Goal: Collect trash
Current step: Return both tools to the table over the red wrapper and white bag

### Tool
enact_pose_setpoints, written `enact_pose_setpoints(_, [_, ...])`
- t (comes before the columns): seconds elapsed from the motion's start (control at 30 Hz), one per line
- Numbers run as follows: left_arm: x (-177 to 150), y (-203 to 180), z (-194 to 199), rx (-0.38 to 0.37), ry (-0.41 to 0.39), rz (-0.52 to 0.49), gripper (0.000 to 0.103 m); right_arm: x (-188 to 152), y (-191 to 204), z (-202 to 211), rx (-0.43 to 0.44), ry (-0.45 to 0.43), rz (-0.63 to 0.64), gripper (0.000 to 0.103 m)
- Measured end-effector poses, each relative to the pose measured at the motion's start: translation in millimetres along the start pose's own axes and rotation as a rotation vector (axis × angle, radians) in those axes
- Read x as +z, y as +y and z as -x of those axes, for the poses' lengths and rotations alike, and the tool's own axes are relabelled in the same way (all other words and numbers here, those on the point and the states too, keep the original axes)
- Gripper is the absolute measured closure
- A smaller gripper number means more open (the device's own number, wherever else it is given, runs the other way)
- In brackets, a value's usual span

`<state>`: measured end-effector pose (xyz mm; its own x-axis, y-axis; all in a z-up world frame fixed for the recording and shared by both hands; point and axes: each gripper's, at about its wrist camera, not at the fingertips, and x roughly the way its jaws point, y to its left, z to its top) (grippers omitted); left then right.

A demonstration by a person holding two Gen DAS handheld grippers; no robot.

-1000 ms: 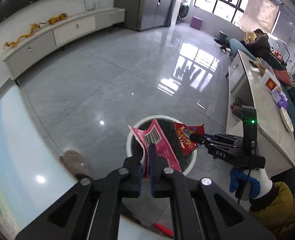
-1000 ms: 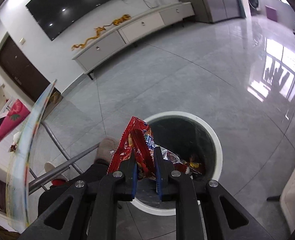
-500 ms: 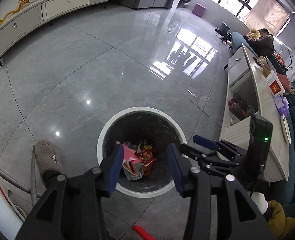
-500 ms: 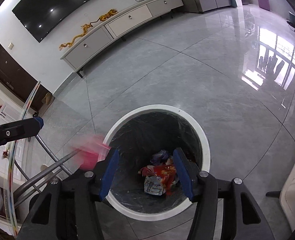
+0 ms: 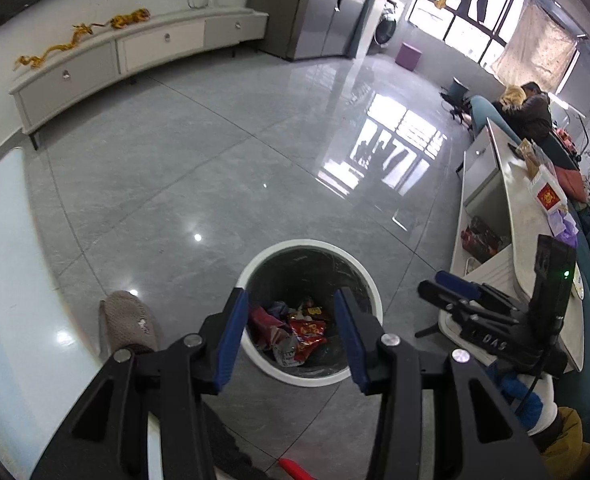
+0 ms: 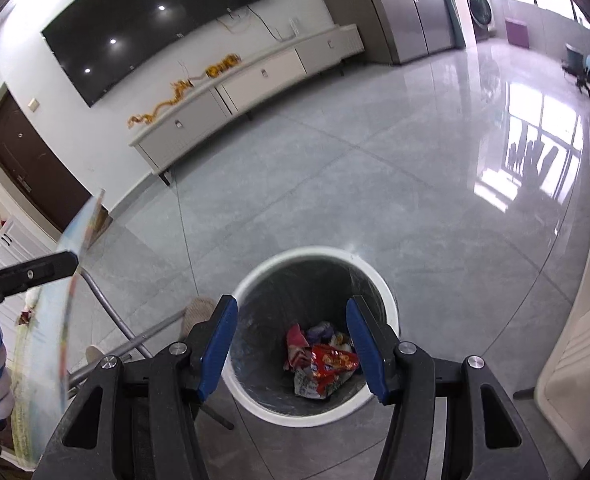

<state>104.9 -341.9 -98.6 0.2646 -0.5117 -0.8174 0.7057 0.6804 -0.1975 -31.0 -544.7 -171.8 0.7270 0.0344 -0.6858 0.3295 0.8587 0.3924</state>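
Note:
A round white-rimmed bin (image 5: 369, 288) with a dark liner stands on the grey floor; it also shows in the right wrist view (image 6: 391, 304). Several snack wrappers (image 5: 303, 330) lie at its bottom, red ones on top, also seen in the right wrist view (image 6: 327, 362). My left gripper (image 5: 291, 308) is open and empty above the bin's near side. My right gripper (image 6: 291, 320) is open and empty above the bin. The right gripper also shows from the side in the left wrist view (image 5: 451, 286), to the right of the bin.
A glass-topped table edge (image 5: 3, 280) is at the left, with metal legs (image 6: 107, 308). A grey slipper (image 5: 129, 322) lies left of the bin. A long white counter (image 5: 515, 216) with items runs along the right. A low white cabinet (image 5: 135, 52) lines the far wall.
Both grippers opened and let go of their snack wrappers, which fell into the bin. Both grippers have since lifted a little and stay open.

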Motion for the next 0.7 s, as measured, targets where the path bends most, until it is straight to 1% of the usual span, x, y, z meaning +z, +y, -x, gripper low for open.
enact_pose_setpoints(0.1, [-10.6,17.6,35.3,0.023,-0.059,0.018,0.06,6.7,24.7,21.8,0.015,-0.048,0.043,0.048])
enact_pose_setpoints(0.2, [-28.8,44.8,80.8,0.053,-0.134,0.057,0.059,12.7,56.1,38.9,0.034,-0.088,0.097,0.048])
enact_pose_setpoints(0.27, [-42.3,61.9,105.5,0.079,-0.172,0.076,0.054,15.8,81.2,50.6,0.051,-0.112,0.14,0.048])
enact_pose_setpoints(0.33, [-60.1,82.5,133.1,0.12,-0.214,0.096,0.051,17.8,107.4,59.4,0.075,-0.128,0.181,0.048])
enact_pose_setpoints(0.43, [-86.3,114.1,167.7,0.169,-0.265,0.129,0.051,24.4,151.4,67.9,0.116,-0.138,0.259,0.048])
enact_pose_setpoints(0.5, [-102.7,132.7,184.3,0.206,-0.292,0.149,0.051,29.2,181.9,70.7,0.148,-0.138,0.315,0.048])
enact_pose_setpoints(0.57, [-123.7,159.2,201.7,0.241,-0.312,0.191,0.05,36.4,210.4,71.1,0.187,-0.134,0.362,0.048])
enact_pose_setpoints(0.7, [-159.7,216.7,221.8,0.3,-0.315,0.314,0.05,43.3,258.1,61.6,0.247,-0.117,0.446,0.044])
